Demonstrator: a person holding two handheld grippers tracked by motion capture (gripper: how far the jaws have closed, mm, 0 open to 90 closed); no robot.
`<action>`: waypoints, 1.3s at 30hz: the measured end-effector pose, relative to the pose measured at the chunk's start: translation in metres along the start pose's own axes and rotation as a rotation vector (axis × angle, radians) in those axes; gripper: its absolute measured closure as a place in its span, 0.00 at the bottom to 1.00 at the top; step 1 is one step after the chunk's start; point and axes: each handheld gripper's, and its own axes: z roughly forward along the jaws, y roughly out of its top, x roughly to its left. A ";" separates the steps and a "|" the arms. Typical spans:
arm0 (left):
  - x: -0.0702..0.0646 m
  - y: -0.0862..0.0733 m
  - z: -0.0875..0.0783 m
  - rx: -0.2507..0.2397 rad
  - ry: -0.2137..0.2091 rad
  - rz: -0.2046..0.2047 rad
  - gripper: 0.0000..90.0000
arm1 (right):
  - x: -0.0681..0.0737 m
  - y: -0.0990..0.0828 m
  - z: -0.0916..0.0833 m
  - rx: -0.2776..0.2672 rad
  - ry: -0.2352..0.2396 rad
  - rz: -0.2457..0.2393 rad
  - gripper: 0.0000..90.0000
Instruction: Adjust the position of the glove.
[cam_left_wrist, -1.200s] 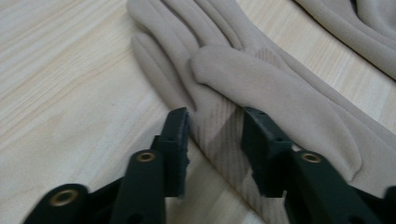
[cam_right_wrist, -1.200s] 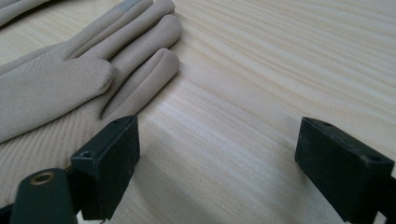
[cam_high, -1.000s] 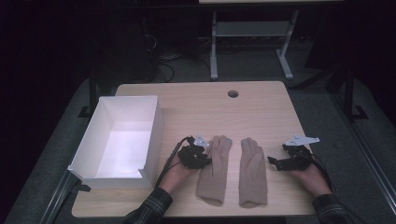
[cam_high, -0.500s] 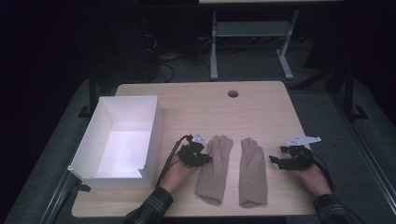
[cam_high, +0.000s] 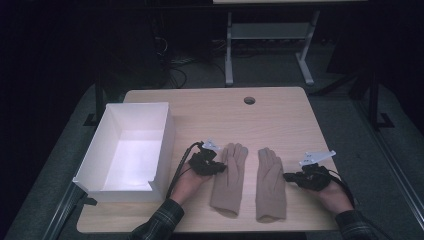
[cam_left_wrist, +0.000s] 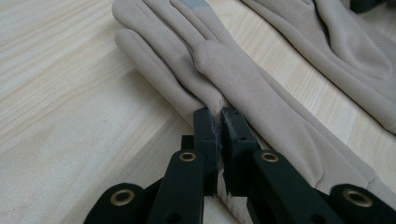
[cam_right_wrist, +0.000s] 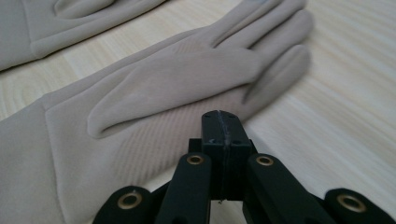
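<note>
Beige gloves (cam_high: 229, 179) (cam_high: 270, 184) are lying flat near the table's (cam_high: 280, 117) front edge, the left gripper (cam_left_wrist: 219, 123) pinching the left glove's outer edge, the right gripper (cam_right_wrist: 223, 126) sitting closed and empty beside the other, nothing yet occupying the white box (cam_high: 112, 130).

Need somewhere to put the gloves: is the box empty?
Empty: the high view shows the box's bare white floor.

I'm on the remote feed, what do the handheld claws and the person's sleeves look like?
Both the left claw and the right claw are black, each with two flat jaws on linkage arms with brass-coloured rivets. A pale grey three-cornered plate sits on top of each, and a black cable trails from each. The sleeves are dark plaid.
</note>
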 end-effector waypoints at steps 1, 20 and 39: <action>0.000 0.000 0.000 0.001 -0.004 -0.001 0.95 | 0.001 0.001 0.002 0.004 0.006 -0.005 1.00; -0.007 0.002 -0.003 -0.005 -0.070 -0.013 0.95 | 0.016 0.010 0.017 -0.004 0.071 -0.051 1.00; -0.014 0.005 -0.008 -0.029 -0.120 -0.004 0.95 | 0.023 0.013 0.021 0.002 0.093 -0.074 1.00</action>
